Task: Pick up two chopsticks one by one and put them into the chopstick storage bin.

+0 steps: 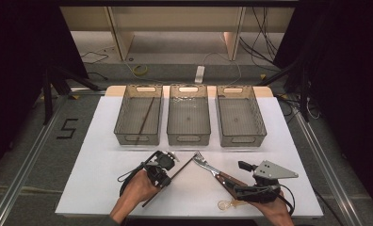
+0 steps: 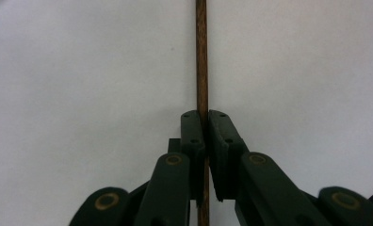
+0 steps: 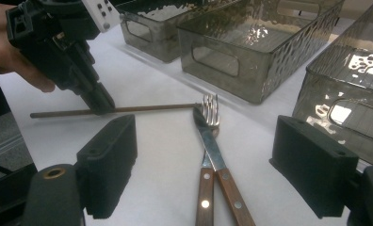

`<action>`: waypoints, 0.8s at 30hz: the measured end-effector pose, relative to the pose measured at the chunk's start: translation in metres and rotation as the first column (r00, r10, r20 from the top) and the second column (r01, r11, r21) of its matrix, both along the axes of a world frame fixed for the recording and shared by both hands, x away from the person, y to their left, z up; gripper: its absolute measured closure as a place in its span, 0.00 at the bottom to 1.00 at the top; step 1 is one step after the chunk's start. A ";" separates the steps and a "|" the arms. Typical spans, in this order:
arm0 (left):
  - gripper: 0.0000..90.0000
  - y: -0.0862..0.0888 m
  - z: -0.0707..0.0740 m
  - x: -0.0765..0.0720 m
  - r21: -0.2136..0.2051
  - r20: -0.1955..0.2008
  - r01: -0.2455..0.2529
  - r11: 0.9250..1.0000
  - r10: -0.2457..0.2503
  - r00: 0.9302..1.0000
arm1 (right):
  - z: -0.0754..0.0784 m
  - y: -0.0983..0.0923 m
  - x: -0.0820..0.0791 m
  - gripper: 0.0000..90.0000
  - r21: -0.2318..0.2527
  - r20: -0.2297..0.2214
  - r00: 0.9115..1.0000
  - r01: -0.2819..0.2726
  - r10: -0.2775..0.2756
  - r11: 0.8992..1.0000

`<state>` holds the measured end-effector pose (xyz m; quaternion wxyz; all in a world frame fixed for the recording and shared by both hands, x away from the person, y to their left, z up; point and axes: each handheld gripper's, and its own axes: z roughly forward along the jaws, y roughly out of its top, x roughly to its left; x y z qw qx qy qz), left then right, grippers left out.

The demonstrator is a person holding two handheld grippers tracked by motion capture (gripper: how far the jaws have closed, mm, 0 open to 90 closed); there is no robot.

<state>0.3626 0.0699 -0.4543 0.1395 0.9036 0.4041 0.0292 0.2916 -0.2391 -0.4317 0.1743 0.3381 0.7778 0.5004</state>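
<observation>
A thin brown chopstick (image 1: 182,167) lies slantwise on the white table (image 1: 95,155). My left gripper (image 1: 166,181) is shut on it near its middle. In the left gripper view the pads pinch the chopstick (image 2: 201,56), which runs straight ahead between them at the gripper (image 2: 202,123). A fork (image 1: 202,159) and a knife (image 1: 213,170) with brown wooden handles lie crossed to its right. My right gripper (image 1: 241,179) hovers open over their handles. In the right gripper view the jaws of this gripper (image 3: 210,160) stand wide apart on either side of the knife (image 3: 213,146) and fork (image 3: 210,106).
Three smoky clear bins stand in a row at the back: left bin (image 1: 121,117), middle bin (image 1: 188,137), right bin (image 1: 243,138). A second chopstick (image 1: 146,117) lies in the left bin. A small clear object (image 1: 228,205) rests near the table's front edge.
</observation>
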 end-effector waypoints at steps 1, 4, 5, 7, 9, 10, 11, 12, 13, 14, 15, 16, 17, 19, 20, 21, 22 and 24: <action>0.94 0.001 0.001 0.000 0.005 0.000 0.001 1.000 -0.001 1.000 | 0.000 0.000 0.000 0.26 0.001 0.000 1.000 0.000 0.000 1.000; 0.94 0.004 0.002 0.002 0.017 0.020 -0.012 1.000 0.012 1.000 | 0.000 0.000 0.000 0.26 0.000 -0.001 1.000 0.000 0.000 1.000; 0.94 0.005 0.003 0.002 0.025 0.020 -0.004 1.000 0.003 1.000 | 0.000 0.000 0.000 0.26 0.001 0.000 1.000 -0.001 0.001 1.000; 0.94 0.007 0.004 0.003 0.016 0.023 -0.008 1.000 0.008 1.000 | 0.000 0.000 0.000 0.26 0.000 -0.002 1.000 -0.001 0.001 1.000; 0.94 0.008 0.006 0.003 0.002 0.028 -0.012 1.000 0.012 1.000 | 0.000 0.000 0.000 0.26 -0.001 -0.001 1.000 0.000 0.000 1.000; 0.94 0.009 0.008 0.003 0.001 0.033 -0.009 1.000 0.008 0.999 | 0.000 0.000 0.000 0.26 0.001 -0.001 1.000 -0.001 0.001 1.000; 0.94 0.010 0.010 0.003 -0.004 0.038 -0.010 1.000 0.011 0.999 | 0.000 0.000 0.000 0.26 0.002 -0.001 1.000 -0.001 0.001 1.000; 0.94 0.010 0.012 0.003 -0.009 0.045 -0.014 1.000 0.014 0.999 | 0.000 0.000 0.000 0.26 0.001 -0.002 1.000 0.000 0.000 1.000; 0.94 0.011 0.014 0.003 -0.012 0.049 -0.012 1.000 0.012 0.999 | 0.000 0.000 0.000 0.26 0.001 -0.003 1.000 0.001 -0.001 1.000; 0.94 0.012 0.016 0.003 -0.019 0.052 -0.012 1.000 0.013 0.999 | 0.000 0.000 0.000 0.26 0.000 -0.003 1.000 0.000 0.000 1.000; 0.94 0.014 0.019 0.003 -0.020 0.051 -0.005 1.000 0.006 0.999 | 0.000 0.000 0.000 0.26 0.000 -0.002 1.000 -0.001 0.001 1.000; 0.94 0.016 0.022 0.004 -0.027 0.059 -0.011 1.000 0.013 0.998 | 0.000 0.000 0.000 0.26 0.000 -0.001 1.000 -0.002 0.002 1.000; 0.94 0.019 0.026 0.005 -0.036 0.067 -0.018 0.999 0.021 0.998 | 0.000 0.000 0.000 0.26 0.000 -0.001 1.000 -0.002 0.002 1.000; 0.94 0.025 0.034 0.005 -0.054 0.085 -0.028 0.998 0.032 0.996 | 0.000 0.000 0.000 0.26 0.000 -0.002 1.000 -0.001 0.001 1.000; 0.94 0.028 0.039 0.005 -0.065 0.094 -0.031 0.997 0.037 0.995 | 0.000 0.000 0.000 0.26 0.001 -0.003 1.000 -0.001 0.001 1.000; 0.94 0.031 0.044 0.005 -0.075 0.100 -0.029 0.997 0.036 0.994 | 0.000 0.000 0.000 0.26 0.000 -0.004 1.000 0.000 0.000 1.000; 0.94 0.034 0.048 0.005 -0.092 0.110 -0.029 0.995 0.039 0.993 | 0.000 0.000 0.000 0.26 0.000 -0.004 1.000 0.000 0.000 1.000; 0.94 0.039 0.056 0.005 -0.128 0.117 -0.036 0.991 0.051 0.992 | 0.000 0.000 0.000 0.26 -0.001 -0.004 1.000 -0.001 0.001 1.000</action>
